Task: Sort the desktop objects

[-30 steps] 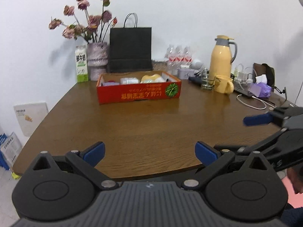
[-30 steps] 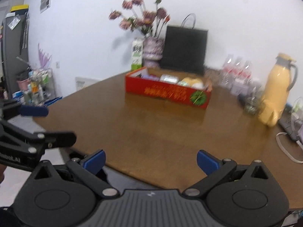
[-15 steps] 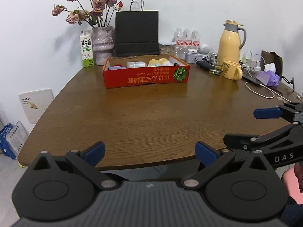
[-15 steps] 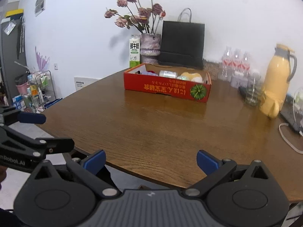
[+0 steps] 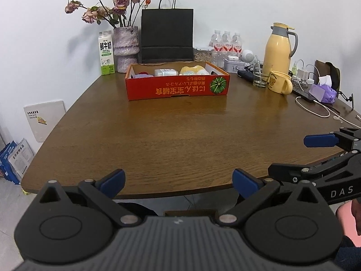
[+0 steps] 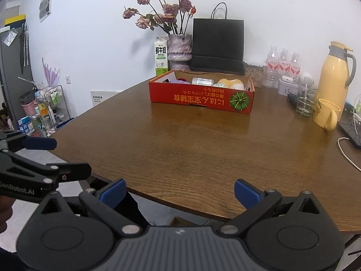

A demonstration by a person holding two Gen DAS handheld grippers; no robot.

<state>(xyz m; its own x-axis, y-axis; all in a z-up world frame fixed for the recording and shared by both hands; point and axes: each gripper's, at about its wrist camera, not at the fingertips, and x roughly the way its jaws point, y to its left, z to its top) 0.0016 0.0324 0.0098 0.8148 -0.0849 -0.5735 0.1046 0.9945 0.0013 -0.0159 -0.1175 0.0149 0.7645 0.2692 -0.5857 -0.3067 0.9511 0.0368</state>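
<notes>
Both tools spread wide, nothing between the blue pads. Left tool (image 5: 178, 181) sits at the near edge of the counter (image 5: 180, 135); right tool (image 6: 179, 190) likewise, off the near edge. Each shows in the other's view only partly: right tool cut off at the frame's right side in the left view, left tool cut off at the left side in the right view.

Red cardboard box (image 5: 178, 85) is at the far middle of the counter, print upside down, well apart from both tools. Contents only half visible over the front wall: a white bottle (image 5: 165, 72) lying down, something pale yellow (image 5: 195, 70) just beside it, something purple/red at the left end, can't tell what.

Behind the box: black paper bag (image 5: 167, 36), vase of dried roses (image 5: 125, 45), milk carton (image 5: 106, 53), all against the white wall. Far right: water bottles (image 5: 225, 43), yellow thermos (image 5: 278, 49), yellow mug (image 5: 279, 82), a glass (image 5: 259, 76), a white cable (image 5: 315, 110), purple tissue pack (image 5: 323, 90). Small clutter around them too small to identify.

Counter is dark brown wood grain, glossy, rounded corners. Right view shows a wire rack with bottles (image 6: 49, 108) on the floor at left, blurred.
</notes>
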